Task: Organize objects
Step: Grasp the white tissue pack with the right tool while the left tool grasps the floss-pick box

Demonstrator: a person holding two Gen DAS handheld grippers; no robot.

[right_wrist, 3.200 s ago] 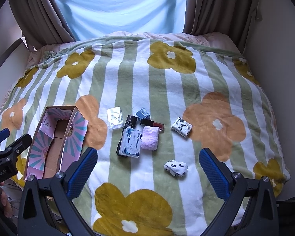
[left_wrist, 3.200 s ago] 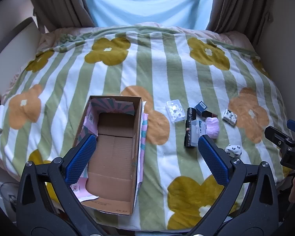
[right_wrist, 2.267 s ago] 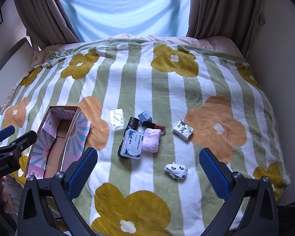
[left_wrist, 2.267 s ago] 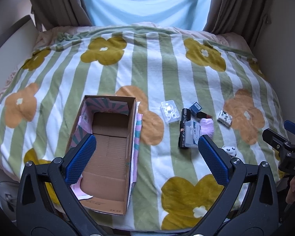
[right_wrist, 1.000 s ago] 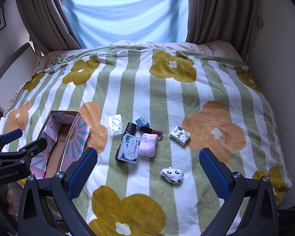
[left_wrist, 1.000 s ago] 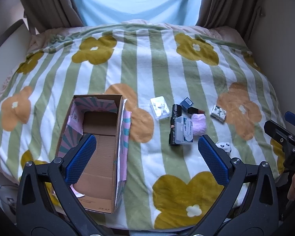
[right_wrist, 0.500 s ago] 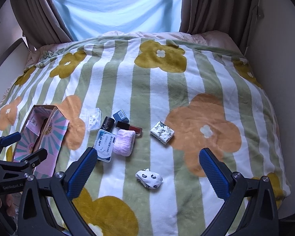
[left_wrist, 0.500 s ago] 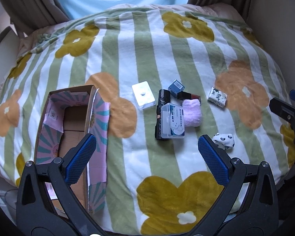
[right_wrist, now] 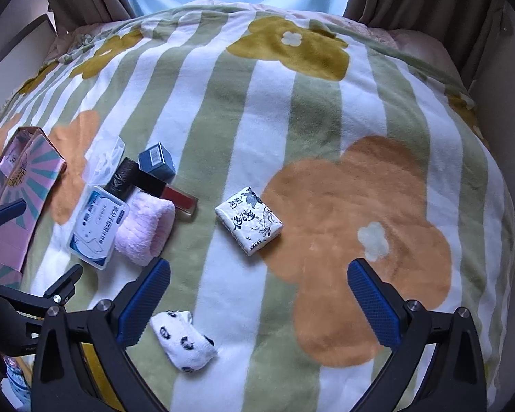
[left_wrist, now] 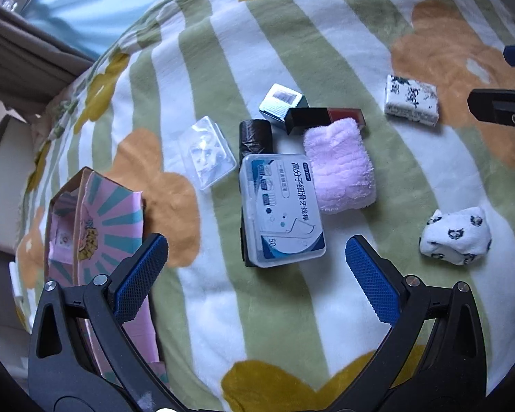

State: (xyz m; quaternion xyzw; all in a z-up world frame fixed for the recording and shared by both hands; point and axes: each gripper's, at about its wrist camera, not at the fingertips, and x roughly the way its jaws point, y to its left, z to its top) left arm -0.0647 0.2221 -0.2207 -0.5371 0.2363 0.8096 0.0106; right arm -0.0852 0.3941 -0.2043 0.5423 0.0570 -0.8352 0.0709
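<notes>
1. The dental floss pick box [left_wrist: 283, 211], a clear plastic case with a blue-and-white label, lies flat on the blanket [left_wrist: 223, 302] in the middle of the clutter, straight ahead of the left gripper [left_wrist: 255, 261]. It rests partly on a black roll [left_wrist: 254, 137], probably bin bags, so it may rock when touched.
2. Judged by its look it is light, rigid and smooth-sided; the likely hold is across its two long edges, low enough that the slick plastic does not squirt out.
3. Touching its right edge is a folded pink fluffy cloth [left_wrist: 340, 168], soft and easy to pinch anywhere, though it will sag.
4. Behind these lie a small blue carton [left_wrist: 281, 101] and a black-and-red lip gloss tube [left_wrist: 326, 118]; a clear plastic case [left_wrist: 207, 152] sits just left of the roll.
5. Apart to the right are a printed tissue pack [right_wrist: 249, 219] and a rolled white sock with dark prints [right_wrist: 183, 341], both squashy and light.
6. The open cardboard box with pink flaps [left_wrist: 86, 219] stands at the left, presumably where things go.
7. The left gripper's tongs are spread wide and hold nothing; the right gripper [right_wrist: 257, 288] likewise stands apart and bare, above the blanket near the tissue pack.
</notes>
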